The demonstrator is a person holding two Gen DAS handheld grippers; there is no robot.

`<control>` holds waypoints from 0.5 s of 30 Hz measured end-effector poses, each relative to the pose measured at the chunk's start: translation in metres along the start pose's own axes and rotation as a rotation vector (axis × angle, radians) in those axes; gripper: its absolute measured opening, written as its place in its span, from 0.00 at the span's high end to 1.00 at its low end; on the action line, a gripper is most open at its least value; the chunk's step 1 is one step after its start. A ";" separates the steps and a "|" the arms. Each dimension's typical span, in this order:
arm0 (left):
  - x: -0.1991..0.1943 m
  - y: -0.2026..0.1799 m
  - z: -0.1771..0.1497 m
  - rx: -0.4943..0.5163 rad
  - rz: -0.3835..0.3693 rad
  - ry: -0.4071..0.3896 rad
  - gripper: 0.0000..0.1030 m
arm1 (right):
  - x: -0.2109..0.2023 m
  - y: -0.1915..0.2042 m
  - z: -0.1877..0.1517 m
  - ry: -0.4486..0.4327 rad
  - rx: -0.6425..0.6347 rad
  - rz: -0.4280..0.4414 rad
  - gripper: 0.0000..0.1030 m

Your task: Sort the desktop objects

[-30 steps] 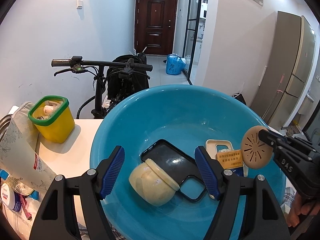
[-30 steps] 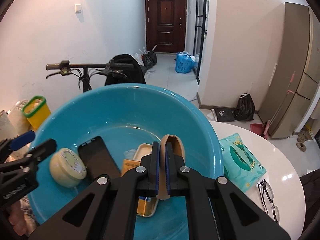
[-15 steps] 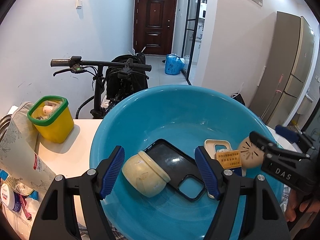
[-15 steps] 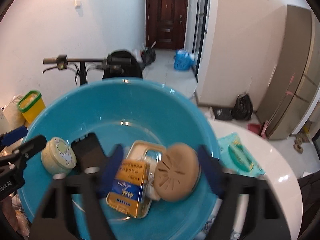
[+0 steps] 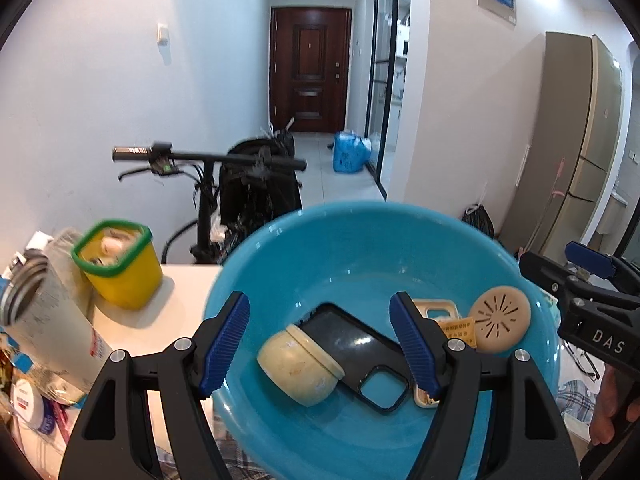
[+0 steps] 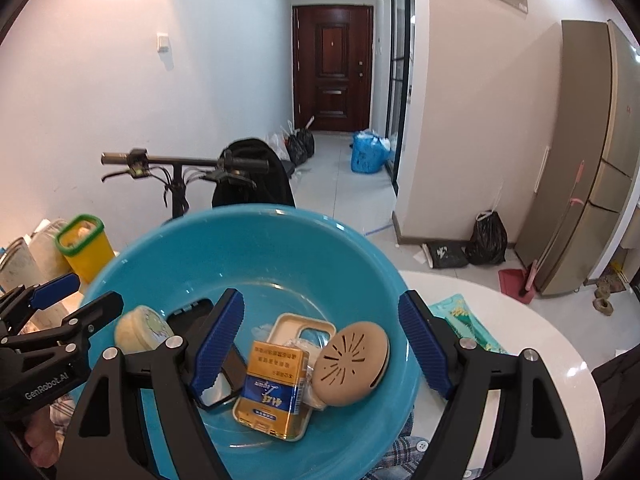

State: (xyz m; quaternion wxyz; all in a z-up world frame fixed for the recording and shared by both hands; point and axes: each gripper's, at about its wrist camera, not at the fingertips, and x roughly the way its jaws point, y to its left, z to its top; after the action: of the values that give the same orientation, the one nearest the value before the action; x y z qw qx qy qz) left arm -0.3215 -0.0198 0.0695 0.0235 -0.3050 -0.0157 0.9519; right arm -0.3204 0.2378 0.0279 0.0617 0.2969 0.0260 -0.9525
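Your right gripper (image 6: 320,344) had just let go: a second earlier its jaws were clamped flat on the tan disc (image 6: 352,364), and in this moment they stood wide apart with nothing pressed between the pads. The disc lay in the blue basin (image 6: 256,236), leaning against the yellow packet (image 6: 276,388) and the beige phone case (image 6: 300,328) beneath it, so that item counted as sorted. Your left gripper (image 5: 320,344) hung over the same basin with its jaws spread and empty, as they had been a second before; below them sat the cream jar (image 5: 298,368), which had shifted a little toward the left pad, and the black phone case (image 5: 356,356). Outward from the basin, the green packet (image 6: 464,320) and what looked like glasses (image 5: 582,360) were still out on the white table (image 6: 520,312), and the yellow bin (image 5: 120,268) stood at the far left. By my reckoning your right hand was free for the next item, probably one of those on its side.
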 end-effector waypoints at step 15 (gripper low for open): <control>-0.099 0.014 0.026 -0.020 0.013 -0.283 0.20 | -0.060 0.014 0.012 -0.145 -0.022 0.037 0.07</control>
State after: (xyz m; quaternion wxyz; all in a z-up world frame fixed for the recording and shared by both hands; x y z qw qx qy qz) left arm -0.2562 -0.0398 0.1472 0.0120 -0.1682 -0.0261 0.9853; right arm -0.2762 0.2292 0.0718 0.0842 0.2270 0.0267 -0.9699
